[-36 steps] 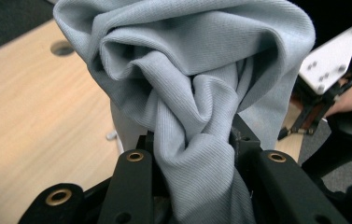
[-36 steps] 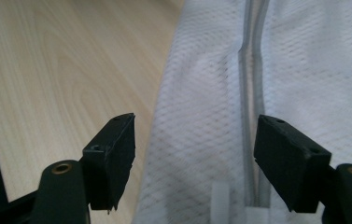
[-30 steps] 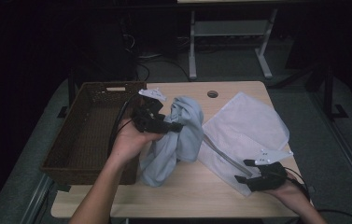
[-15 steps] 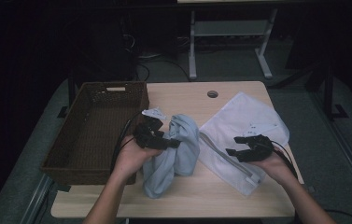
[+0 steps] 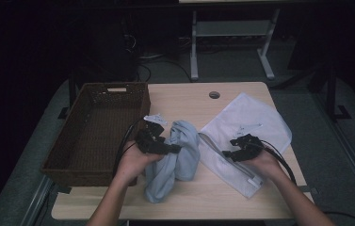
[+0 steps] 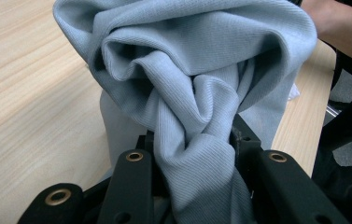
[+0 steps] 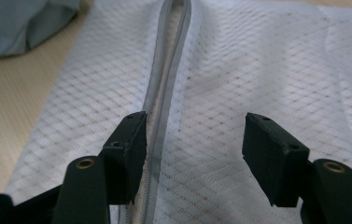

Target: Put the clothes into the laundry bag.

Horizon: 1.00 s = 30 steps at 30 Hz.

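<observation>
A light blue ribbed cloth [image 5: 177, 155] lies bunched on the table's middle, and my left gripper [image 5: 173, 148] is shut on a twisted fold of it. In the left gripper view the cloth [image 6: 197, 84] bulges up from between the jaws of my left gripper [image 6: 190, 149]. My right gripper [image 5: 229, 153] hovers over the near left edge of a white mesh bag [image 5: 255, 122]. Its jaws have just been closing a little, and my right gripper [image 7: 194, 135] still stands open over the mesh bag [image 7: 257, 70], with the bag's grey zipper [image 7: 164, 93] by the left jaw.
A dark brown wicker basket [image 5: 95, 127] stands at the table's left, close to my left hand. A round cable hole [image 5: 214, 95] sits near the far edge. A metal table frame [image 5: 231, 33] stands on the floor beyond. A corner of the blue cloth [image 7: 19, 23] lies beside the bag.
My left hand has sunk toward the table with the blue cloth. My right hand has moved from the table's front right corner up onto the mesh bag's zipper edge.
</observation>
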{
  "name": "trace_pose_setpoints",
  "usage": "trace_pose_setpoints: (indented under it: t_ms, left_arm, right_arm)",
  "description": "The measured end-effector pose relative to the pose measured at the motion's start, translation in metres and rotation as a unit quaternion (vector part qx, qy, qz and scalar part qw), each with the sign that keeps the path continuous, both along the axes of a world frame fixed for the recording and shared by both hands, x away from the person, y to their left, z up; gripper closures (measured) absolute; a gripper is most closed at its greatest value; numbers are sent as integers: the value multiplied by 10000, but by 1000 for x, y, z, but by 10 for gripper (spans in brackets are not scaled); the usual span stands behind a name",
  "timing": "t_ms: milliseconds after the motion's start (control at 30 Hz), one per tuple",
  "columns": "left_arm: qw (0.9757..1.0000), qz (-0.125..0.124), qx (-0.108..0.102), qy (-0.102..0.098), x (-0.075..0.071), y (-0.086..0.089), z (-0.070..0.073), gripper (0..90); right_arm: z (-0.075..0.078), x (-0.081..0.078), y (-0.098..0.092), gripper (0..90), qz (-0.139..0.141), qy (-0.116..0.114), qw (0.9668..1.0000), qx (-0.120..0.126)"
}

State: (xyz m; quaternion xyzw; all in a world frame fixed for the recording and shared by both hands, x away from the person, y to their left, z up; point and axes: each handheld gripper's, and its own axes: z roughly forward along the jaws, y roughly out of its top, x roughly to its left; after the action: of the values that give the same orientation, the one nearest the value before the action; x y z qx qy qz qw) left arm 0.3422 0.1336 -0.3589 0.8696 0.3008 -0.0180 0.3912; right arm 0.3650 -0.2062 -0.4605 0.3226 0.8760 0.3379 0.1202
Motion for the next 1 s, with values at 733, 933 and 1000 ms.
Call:
trace_pose_setpoints:
  t_ms: [733,933,1000]
  left_arm:
    - [10000,-26,23,8,0,-1,-2,672]
    - [10000,-29,32,20,0,-2,-2,672]
    - [10000,-33,35,15,0,-1,-2,672]
  right_arm:
    - [-6,4,-7,857,-52,256,9996,104]
    - [-1,3,-9,880,-119,176,9995,214]
    - [2,2,-10,884,-132,139,9994,279]
